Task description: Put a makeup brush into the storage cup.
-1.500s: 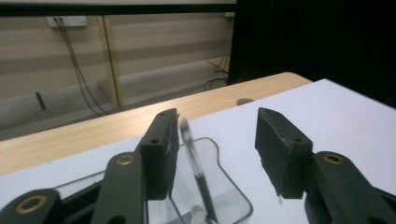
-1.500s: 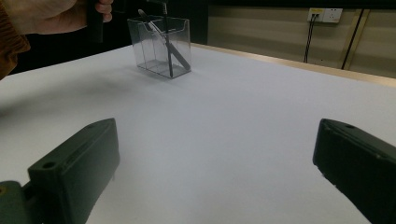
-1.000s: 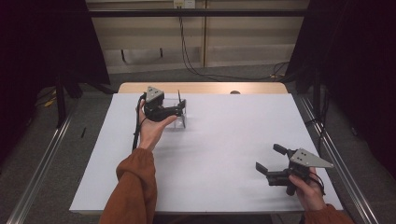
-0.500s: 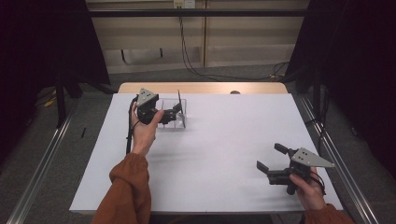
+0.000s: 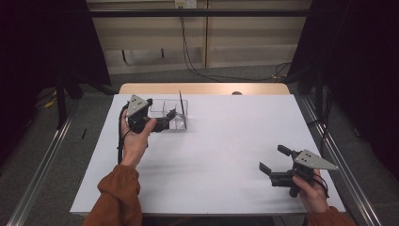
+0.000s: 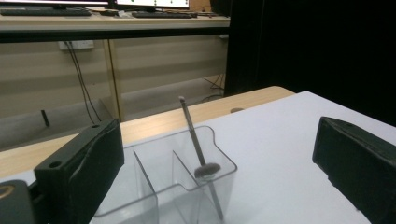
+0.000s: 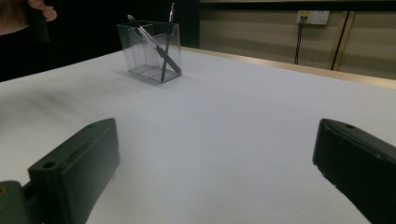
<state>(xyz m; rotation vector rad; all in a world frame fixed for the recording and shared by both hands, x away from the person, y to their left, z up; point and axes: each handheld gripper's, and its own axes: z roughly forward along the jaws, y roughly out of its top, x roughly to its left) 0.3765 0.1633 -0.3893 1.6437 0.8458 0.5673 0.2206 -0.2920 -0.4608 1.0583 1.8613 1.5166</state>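
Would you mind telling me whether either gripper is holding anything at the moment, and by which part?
Nothing is held. The left gripper is open beside the clear holder, with the pen standing loose inside it. The right gripper is open over bare table.

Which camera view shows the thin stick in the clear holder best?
The left gripper view: the stick stands close up, leaning in the clear holder. The right gripper view shows it far off. The high view shows it as a thin dark line.
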